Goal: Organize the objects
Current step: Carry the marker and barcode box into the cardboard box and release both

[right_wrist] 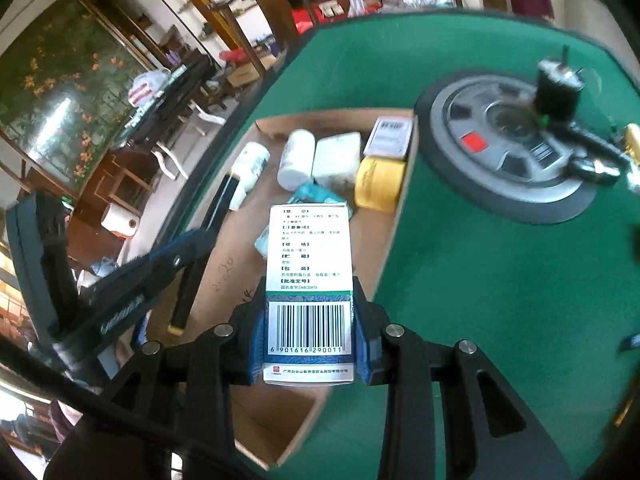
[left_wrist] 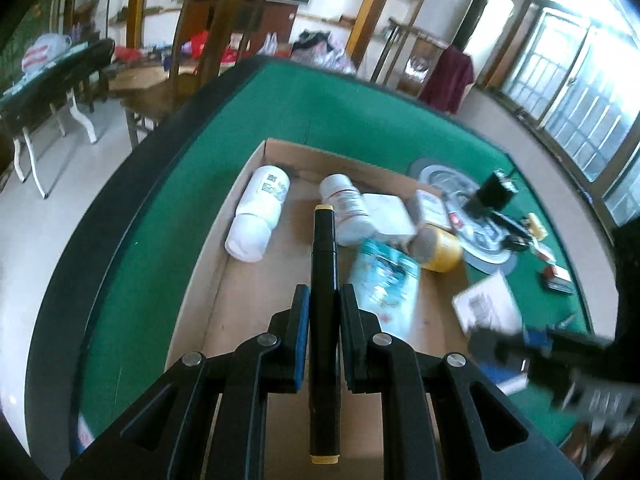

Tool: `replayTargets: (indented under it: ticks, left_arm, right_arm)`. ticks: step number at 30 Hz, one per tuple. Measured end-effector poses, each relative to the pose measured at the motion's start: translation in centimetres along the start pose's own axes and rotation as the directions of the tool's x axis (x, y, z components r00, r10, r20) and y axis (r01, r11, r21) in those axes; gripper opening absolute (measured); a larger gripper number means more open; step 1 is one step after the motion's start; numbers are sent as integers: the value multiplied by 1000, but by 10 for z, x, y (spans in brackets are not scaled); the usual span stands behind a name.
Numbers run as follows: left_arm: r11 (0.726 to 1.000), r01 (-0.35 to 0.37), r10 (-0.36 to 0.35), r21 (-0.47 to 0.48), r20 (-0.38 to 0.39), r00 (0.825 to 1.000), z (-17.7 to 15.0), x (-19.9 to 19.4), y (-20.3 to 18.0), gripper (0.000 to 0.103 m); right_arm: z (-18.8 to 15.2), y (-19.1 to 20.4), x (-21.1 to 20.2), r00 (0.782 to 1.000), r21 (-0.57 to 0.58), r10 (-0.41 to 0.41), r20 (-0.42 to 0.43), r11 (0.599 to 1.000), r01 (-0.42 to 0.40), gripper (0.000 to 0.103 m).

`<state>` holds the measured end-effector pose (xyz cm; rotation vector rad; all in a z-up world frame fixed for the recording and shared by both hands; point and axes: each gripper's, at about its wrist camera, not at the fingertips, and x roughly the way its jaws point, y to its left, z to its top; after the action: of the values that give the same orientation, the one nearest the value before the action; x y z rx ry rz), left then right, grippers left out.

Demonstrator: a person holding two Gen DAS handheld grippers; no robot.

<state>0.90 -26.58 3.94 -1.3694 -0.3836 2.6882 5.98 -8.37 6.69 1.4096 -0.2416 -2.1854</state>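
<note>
My left gripper (left_wrist: 324,312) is shut on a black marker (left_wrist: 323,264) with yellow end caps, held above a shallow cardboard box (left_wrist: 256,280). The right gripper (right_wrist: 310,320) is shut on a white medicine carton (right_wrist: 309,264) with a barcode, over the same cardboard box (right_wrist: 384,248). Inside the box lie two white bottles (left_wrist: 258,212), a white packet (left_wrist: 390,216), a teal pouch (left_wrist: 384,280) and a yellow tape roll (left_wrist: 442,250). In the right wrist view the left gripper (right_wrist: 208,236) with its marker (right_wrist: 218,208) shows at the left. The right gripper and its blurred carton (left_wrist: 486,304) show at the right of the left wrist view.
The box rests on a green felt table (right_wrist: 500,300) with a dark raised rim (left_wrist: 120,184). A grey weight plate (right_wrist: 504,152) carrying a black stand (right_wrist: 558,96) sits to the box's right, with small items (left_wrist: 556,276) beyond. Chairs and furniture stand past the table.
</note>
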Motion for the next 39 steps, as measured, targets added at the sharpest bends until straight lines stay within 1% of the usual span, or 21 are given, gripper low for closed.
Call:
replayTargets:
  ticks: [4,8,12,14,16,19,23,25,26,27,28,29,30,31,32,33,35,39]
  left_arm:
    - [1000,-19,19,6,-39,999,12,18,3,12]
    - [1000,-27,27,-3,-53,998,18,30,7,12]
    - [999,-30,28,-28,-67,997,15,37,13,12]
    - [999,-20,16,-48,-80,997,15,38,16,12]
    - [998,-16,11,-63,-77,997,15,37,19,12]
    - [997,-19,13,-70,-73,997,14,36,21,12]
    - [994,-7,0,-105,-69,998,12,35,26,13]
    - [992,12,-21,-128,-67,998,11,31,29,14]
    - [991,22,-30,-135,-61,998,12,27,29,16]
    - [990,31,-38,-137,-52,998,11,23,30,24]
    - [989,41,-47,-139,-41,998,11,18,29,36]
    - [989,49,-54,-141,-30,998,11,14,28,42]
    - [988,60,-63,-146,-14,998,10,8,28,52]
    - [986,69,-69,-153,4,998,8,2,28,58]
    - [984,73,-71,-163,14,997,8,-2,29,61]
    - [982,75,-73,-175,22,997,8,-6,30,64]
    - [976,86,-82,-199,28,996,3,-13,32,64]
    - [974,95,-87,-208,44,995,-9,-27,31,64]
  right_arm:
    - [4,8,25,999,-8,-34,-28,999,34,32]
    - [7,14,37,995,-35,-96,-24,995,95,32]
    - [9,15,40,987,-35,-160,0,987,159,32]
    - [12,14,39,982,-24,-188,16,982,189,32]
    - [13,14,40,976,-7,-214,38,977,214,32]
    - [13,14,43,962,3,-269,51,963,270,32]
    - [14,17,46,951,6,-304,58,953,304,32]
    - [15,16,47,948,20,-313,55,950,312,32]
    - [15,16,48,948,25,-312,53,950,311,32]
    - [15,16,49,949,31,-310,52,951,309,33]
    - [15,15,47,951,38,-303,55,953,301,35]
    - [14,16,46,954,40,-294,60,956,292,39]
    - [14,16,44,957,41,-283,68,959,281,44]
    - [14,17,42,957,41,-278,81,960,275,49]
    - [13,18,39,954,43,-285,92,958,282,55]
    - [12,18,35,951,43,-288,109,958,285,56]
    - [11,20,26,948,35,-285,139,959,283,57]
    - [6,23,8,935,7,-301,187,952,305,57]
